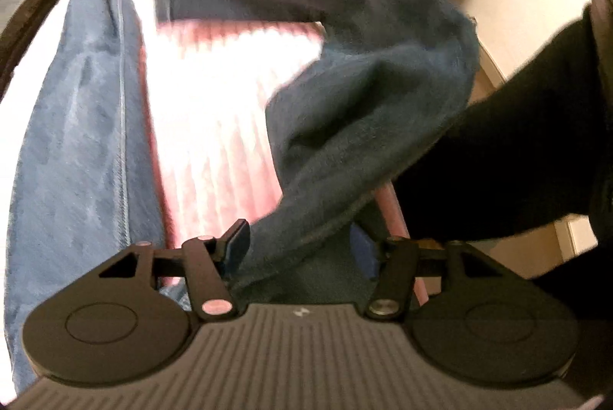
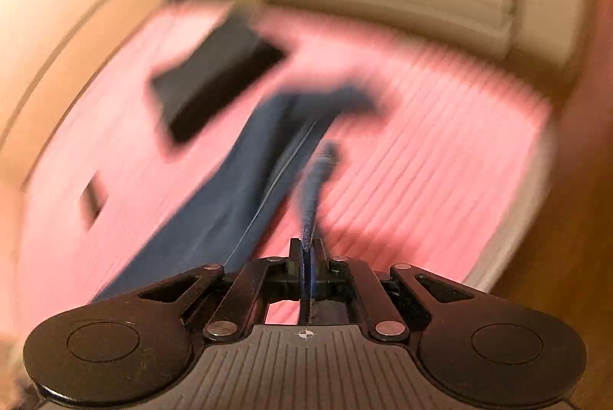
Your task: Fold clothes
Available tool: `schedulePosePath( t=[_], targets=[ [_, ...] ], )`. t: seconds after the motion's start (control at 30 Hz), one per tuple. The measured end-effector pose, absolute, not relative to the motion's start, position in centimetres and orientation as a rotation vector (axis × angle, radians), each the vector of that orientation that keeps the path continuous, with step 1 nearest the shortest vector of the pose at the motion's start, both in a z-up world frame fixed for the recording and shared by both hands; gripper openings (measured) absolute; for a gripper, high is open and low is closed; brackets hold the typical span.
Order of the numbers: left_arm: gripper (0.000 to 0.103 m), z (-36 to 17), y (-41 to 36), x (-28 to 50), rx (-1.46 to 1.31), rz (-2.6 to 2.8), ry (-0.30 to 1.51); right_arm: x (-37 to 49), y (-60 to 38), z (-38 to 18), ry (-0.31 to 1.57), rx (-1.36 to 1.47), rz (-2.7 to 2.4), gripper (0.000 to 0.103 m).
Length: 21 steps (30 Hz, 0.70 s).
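The left gripper (image 1: 299,249), jaws spread, straddles the dark blue fabric garment (image 1: 345,126). The right gripper (image 2: 306,249) pinches that garment's edge above the pink ribbed mat (image 2: 440,161).

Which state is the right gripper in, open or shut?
Shut: in the right wrist view the right gripper has its fingers pressed together on an edge of the dark blue fabric garment.

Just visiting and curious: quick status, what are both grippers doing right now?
Left gripper open, blue garment draped between its fingers. Right gripper shut on the garment's edge. Dark flat object lies on the pink bedcover beside it.
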<state>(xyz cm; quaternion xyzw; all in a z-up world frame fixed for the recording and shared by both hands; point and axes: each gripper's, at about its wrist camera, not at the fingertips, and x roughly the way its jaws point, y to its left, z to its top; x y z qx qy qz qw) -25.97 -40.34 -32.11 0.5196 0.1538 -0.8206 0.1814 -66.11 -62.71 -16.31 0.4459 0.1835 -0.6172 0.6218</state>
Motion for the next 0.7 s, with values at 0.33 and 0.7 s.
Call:
schedulePosePath(
  t=[0.33, 0.7],
  targets=[
    [0.053, -31.0, -45.8, -23.4, 1.198, -2.048, 0.659, -66.2, -75.7, -24.6, 0.541, 0.936, -1.509, 0.013],
    [0.058, -29.8, -48.3, -27.9, 1.187, -2.161, 0.593, -69.3, -74.2, -25.9, 0.543, 0.815, -1.382, 0.085]
  ],
)
